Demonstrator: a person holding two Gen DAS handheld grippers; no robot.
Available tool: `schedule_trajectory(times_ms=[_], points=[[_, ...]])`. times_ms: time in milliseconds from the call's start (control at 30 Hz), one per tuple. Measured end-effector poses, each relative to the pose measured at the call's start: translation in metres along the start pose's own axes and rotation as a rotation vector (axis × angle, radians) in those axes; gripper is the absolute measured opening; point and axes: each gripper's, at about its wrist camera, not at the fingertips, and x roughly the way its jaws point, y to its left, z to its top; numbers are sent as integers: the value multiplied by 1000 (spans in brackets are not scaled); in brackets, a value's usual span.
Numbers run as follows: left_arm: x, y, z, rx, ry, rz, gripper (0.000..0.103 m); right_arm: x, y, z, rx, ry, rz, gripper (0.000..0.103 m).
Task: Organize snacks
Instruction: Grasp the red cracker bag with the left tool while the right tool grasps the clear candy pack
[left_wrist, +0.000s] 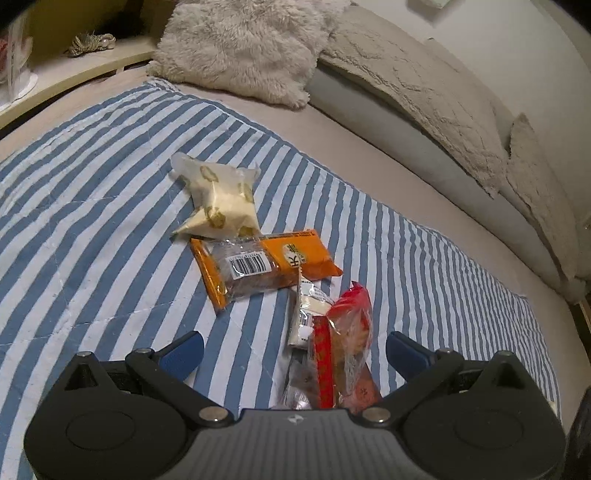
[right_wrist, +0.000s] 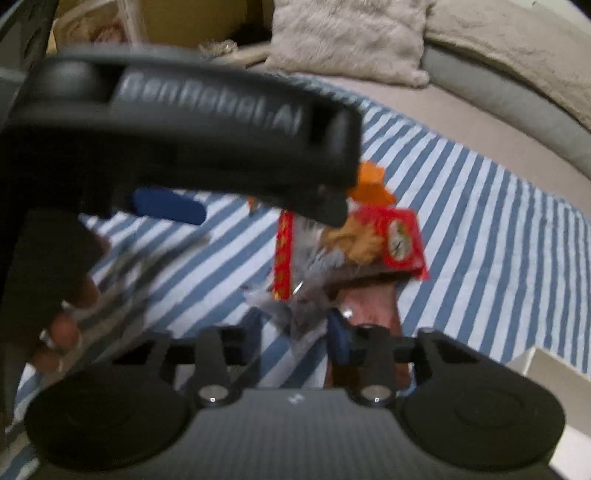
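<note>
- Four snack packets lie on the blue-and-white striped blanket, which covers most of the bed; the bare beige mattress shows past its far edge.
- A long textured cushion runs along the wall on the right, and a fluffy pillow sits at the head — both well apart from the snacks.
- The left gripper hangs low over the blanket with its blue pads spread wide; seen from the right wrist, its black body crosses the upper left and hides part of the pile.
- The orange packet lies flat, barcode up, long axis running left to right, slightly tilted.
- The cream packet sits just beyond it, touching its far edge, corners pointing outward.
- The red packet lies between the left gripper's open fingers, long axis pointing away from the camera — its red end farthest.
- The right gripper pinches the clear near end of that red packet.
- A small white packet rests against the red one's left side, partly under it.
</note>
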Motion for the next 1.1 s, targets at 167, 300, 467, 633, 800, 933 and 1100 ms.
schedule_trajectory(times_ms=[167,300,467,633,800,933,1100], points=[[10,-5,-2,-21,53,-32,102,-3,3,0,-12,15,4,17],[14,-5,-4,-60,68,-43,80,-13,1,-14,-28,28,6,9],[19,-4,-5,-92,83,-54,70,-24,-4,-21,-24,21,19,9],[23,-8,-6,-79,100,-60,55,-36,-12,-21,26,-8,51,10],[22,-11,-6,-74,85,-46,34,-38,-17,-20,48,-11,63,11],[12,-12,-3,-55,63,-44,32,-43,-25,-19,95,-21,70,11],[-14,4,4,-82,34,-47,30,-48,-34,-23,137,-33,70,14]])
